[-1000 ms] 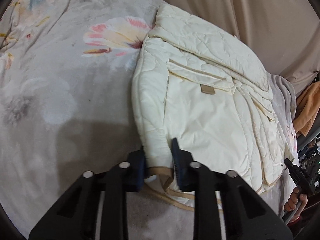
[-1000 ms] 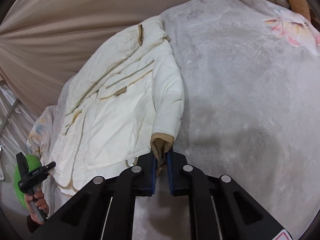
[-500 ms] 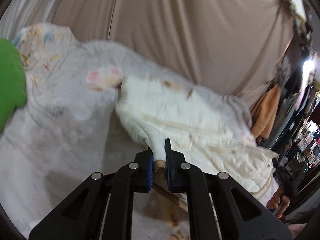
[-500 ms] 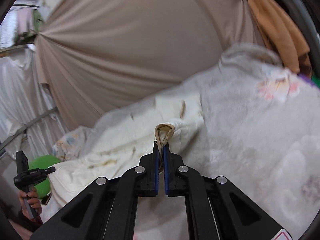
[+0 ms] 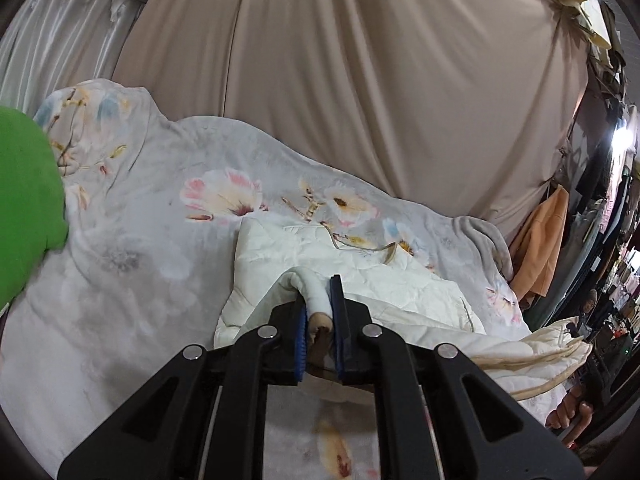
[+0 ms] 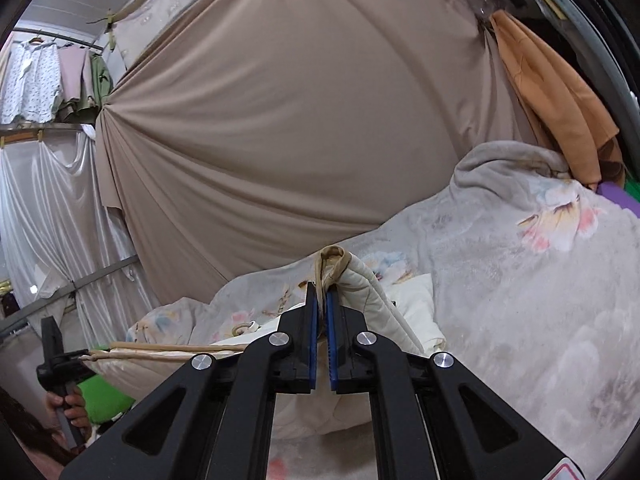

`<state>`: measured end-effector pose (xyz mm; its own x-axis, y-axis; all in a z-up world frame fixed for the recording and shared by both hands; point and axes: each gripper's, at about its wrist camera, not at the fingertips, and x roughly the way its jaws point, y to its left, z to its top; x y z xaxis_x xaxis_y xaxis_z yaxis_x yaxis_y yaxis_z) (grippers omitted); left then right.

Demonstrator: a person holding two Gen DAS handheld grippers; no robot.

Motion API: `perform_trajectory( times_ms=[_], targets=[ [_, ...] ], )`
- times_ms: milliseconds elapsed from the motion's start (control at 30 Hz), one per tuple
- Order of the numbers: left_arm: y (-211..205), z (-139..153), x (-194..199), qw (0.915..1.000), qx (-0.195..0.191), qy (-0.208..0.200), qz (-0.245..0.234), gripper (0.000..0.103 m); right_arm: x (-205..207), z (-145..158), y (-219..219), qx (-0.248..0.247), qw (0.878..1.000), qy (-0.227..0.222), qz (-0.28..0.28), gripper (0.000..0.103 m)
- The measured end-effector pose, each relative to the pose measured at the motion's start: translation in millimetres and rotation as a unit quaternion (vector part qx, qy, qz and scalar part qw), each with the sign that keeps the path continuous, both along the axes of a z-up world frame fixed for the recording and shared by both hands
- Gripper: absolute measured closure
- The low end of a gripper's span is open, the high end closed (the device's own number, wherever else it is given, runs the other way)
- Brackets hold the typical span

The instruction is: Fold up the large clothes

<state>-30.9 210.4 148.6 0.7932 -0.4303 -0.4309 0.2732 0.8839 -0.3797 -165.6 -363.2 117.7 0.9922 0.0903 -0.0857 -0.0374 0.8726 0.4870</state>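
Note:
A cream quilted jacket (image 5: 360,276) with tan trim lies on a grey floral blanket (image 5: 132,264). My left gripper (image 5: 320,320) is shut on a tan-edged sleeve cuff (image 5: 318,316) and holds it raised above the blanket. My right gripper (image 6: 322,312) is shut on the other tan cuff (image 6: 332,260), lifted so the jacket (image 6: 416,312) hangs below it. Part of the jacket stretches between the two grippers, off the blanket (image 6: 520,300). The other gripper shows at the far left of the right wrist view (image 6: 56,356).
A beige curtain (image 5: 380,80) hangs behind the bed. A green cushion (image 5: 24,208) sits at the left edge. An orange garment (image 5: 540,240) hangs at the right, beside cluttered racks. White drapes (image 6: 40,220) and hung shirts are at the left.
Both grippers have risen with the cuffs, lifting the jacket's near part off the blanket. The left gripper closed on its cuff a second ago. The views now tilt up toward the curtain.

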Motion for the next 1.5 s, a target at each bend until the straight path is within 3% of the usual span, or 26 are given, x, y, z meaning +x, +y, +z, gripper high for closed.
perform_trajectory(
  times_ms=[100, 233, 400, 533, 600, 833, 1067, 1233, 1267, 1367, 1400, 1433, 1500],
  targets=[
    [-15.8, 11.2, 28.8, 0.9995, 0.028, -0.015, 0.002, 0.094, 27.7, 11.0, -2.6, -0.013, 1.0, 0.0, 0.006, 0.099],
    [-37.3, 18.8, 89.7, 0.9979, 0.062, -0.011, 0.018, 0.094, 98.0, 25.4, -16.8, -0.01, 1.0, 0.023, 0.008, 0.099],
    [-67.2, -16.3, 185.2, 0.9902, 0.119, 0.055, 0.047, 0.093, 187.7, 18.3, -26.0, -0.013, 0.996, 0.09, -0.013, 0.099],
    [-81.0, -76.1, 240.4, 0.9782, 0.161, 0.119, 0.054, 0.092, 251.5, -17.2, -35.0, 0.0, 0.986, 0.165, -0.033, 0.098],
    [-86.6, -101.4, 255.4, 0.9736, 0.179, 0.131, 0.055, 0.091, 273.1, -37.7, -38.0, -0.002, 0.98, 0.196, -0.043, 0.098],
    [-111.3, -128.1, 250.6, 0.9631, 0.246, 0.084, 0.069, 0.091, 310.9, -96.3, -41.9, 0.001, 0.964, 0.262, -0.034, 0.098],
    [-106.0, -130.4, 255.6, 0.9709, 0.216, 0.082, 0.064, 0.091, 319.0, -103.2, -37.0, -0.015, 0.961, 0.274, -0.033, 0.098],
    [-90.7, -125.6, 250.2, 0.9831, 0.158, 0.074, 0.056, 0.087, 307.3, -104.2, -46.5, 0.025, 0.971, 0.237, -0.016, 0.091],
    [-85.5, -121.9, 247.9, 0.9859, 0.14, 0.074, 0.055, 0.086, 299.7, -101.7, -49.5, 0.038, 0.976, 0.214, -0.013, 0.084],
    [-66.9, -99.9, 230.8, 0.9932, 0.09, 0.054, 0.051, 0.077, 265.3, -85.5, -59.4, 0.064, 0.987, 0.141, -0.039, 0.048],
    [-63.0, -92.0, 224.7, 0.9947, 0.078, 0.045, 0.049, 0.068, 255.5, -80.6, -61.1, 0.066, 0.989, 0.127, -0.047, 0.047],
    [-58.1, -82.7, 217.2, 0.996, 0.066, 0.037, 0.047, 0.049, 244.6, -74.0, -62.6, 0.066, 0.989, 0.118, -0.051, 0.047],
    [-49.3, -66.0, 201.0, 0.9951, 0.062, 0.015, 0.076, 0.019, 232.9, -64.7, -63.1, 0.054, 0.988, 0.132, -0.061, 0.047]
  ],
)
